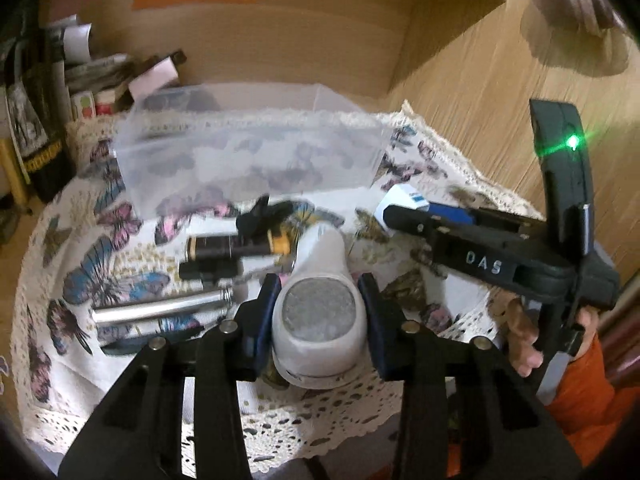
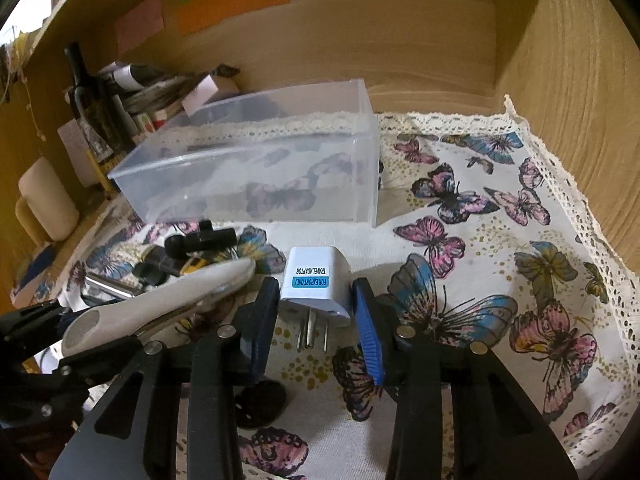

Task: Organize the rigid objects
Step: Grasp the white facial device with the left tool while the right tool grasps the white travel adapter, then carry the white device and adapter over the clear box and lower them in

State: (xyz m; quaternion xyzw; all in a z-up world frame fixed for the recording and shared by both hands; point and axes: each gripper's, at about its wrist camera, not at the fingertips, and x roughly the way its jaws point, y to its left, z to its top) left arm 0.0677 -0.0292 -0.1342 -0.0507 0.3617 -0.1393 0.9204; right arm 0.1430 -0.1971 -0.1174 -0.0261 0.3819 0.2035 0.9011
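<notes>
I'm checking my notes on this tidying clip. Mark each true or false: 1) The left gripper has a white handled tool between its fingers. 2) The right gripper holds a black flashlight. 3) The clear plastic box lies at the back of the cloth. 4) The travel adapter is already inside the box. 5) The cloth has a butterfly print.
1) True: the left gripper straddles the white handled tool.
2) False: the right gripper is around a white travel adapter; whether it grips tight is unclear.
3) True: the clear plastic box sits behind the loose items.
4) False: the adapter is on the cloth, in front of the box.
5) True.
</notes>
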